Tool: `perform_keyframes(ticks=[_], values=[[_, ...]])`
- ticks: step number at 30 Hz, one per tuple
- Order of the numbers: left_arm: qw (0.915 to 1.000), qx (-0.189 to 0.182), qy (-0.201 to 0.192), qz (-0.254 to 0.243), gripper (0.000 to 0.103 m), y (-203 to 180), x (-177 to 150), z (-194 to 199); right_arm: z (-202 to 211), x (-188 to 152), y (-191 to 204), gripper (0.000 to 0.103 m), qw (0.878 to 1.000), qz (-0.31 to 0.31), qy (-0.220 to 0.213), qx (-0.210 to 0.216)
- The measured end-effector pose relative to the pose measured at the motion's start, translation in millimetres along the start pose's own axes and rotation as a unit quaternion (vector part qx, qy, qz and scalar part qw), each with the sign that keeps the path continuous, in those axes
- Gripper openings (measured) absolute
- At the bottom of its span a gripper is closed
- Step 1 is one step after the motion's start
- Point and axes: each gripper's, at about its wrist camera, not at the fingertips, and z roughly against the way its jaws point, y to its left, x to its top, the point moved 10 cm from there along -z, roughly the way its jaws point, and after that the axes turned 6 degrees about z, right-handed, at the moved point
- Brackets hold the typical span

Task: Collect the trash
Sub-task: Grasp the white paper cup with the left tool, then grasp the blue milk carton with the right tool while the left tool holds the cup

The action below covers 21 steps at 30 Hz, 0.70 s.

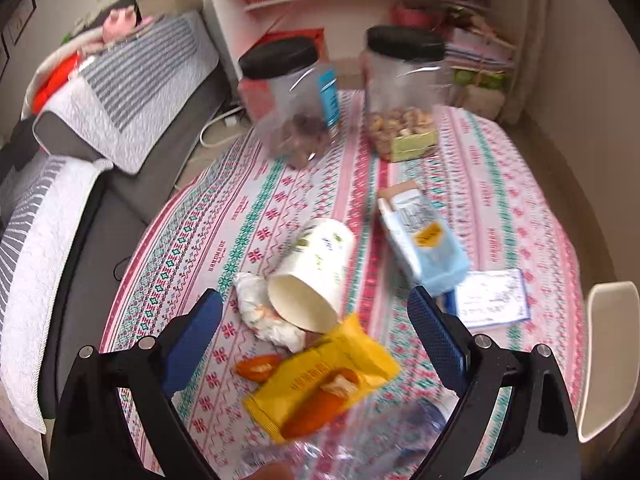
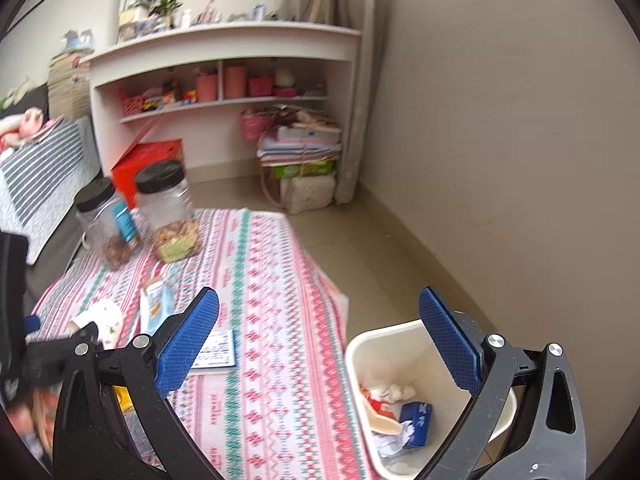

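A tipped paper cup (image 1: pixel 310 276), crumpled tissue (image 1: pixel 260 308) and glossy yellow wrapper (image 1: pixel 320 376) lie near the worktop (image 1: pixel 500 200) front edge, between the left gripper (image 1: pixel 316 332) jaws, spread apart; right gripper (image 2: pixel 320 340) jaws gape over the white plastic bin (image 2: pixel 360 360)

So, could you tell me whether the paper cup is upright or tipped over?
Tipped over: the paper cup lies on its side, its open mouth facing the camera.

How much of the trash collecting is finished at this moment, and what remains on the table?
Partly done: the white bin beside the table already holds crumpled paper, a blue box and other scraps. In hand: nothing; the left gripper and the right gripper are both open. Left on the tablecloth: a tipped paper cup, a crumpled tissue, a yellow wrapper and a light blue carton.
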Motion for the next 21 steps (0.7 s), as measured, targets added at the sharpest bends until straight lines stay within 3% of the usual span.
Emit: perform_keyframes(ticks=[6,9,11,13,15,21], values=[[0.9973,-0.032,0.066,-0.005,0.091,7.0,5.3,-47.0,-24.3,-15.5,42.1,0.096,0.997,0.015,0.059,0.051],[0.9955,-0.022,0.085,-0.035,0.089,3.9,2.7,-66.7,-34.0,-22.9,57.2,0.096,0.994,0.016,0.084,0.068],[0.994,-0.03,0.095,-0.046,0.078,0.2,-3.3,-73.0,-39.6,-27.4,64.8,0.096,0.992,0.009,0.099,0.082],[0.9921,-0.039,0.109,-0.049,0.053,0.8,-8.8,-76.7,-44.4,-31.6,70.6,0.096,0.989,0.002,0.114,0.096],[0.9915,-0.048,0.113,-0.044,0.043,3.7,-12.5,-74.6,-47.4,-35.0,75.4,0.096,0.987,0.0,0.126,0.104],[0.9928,-0.082,0.086,0.016,0.037,30.7,-5.6,-29.7,-48.8,-39.3,93.8,0.096,0.982,0.011,0.138,0.126]])
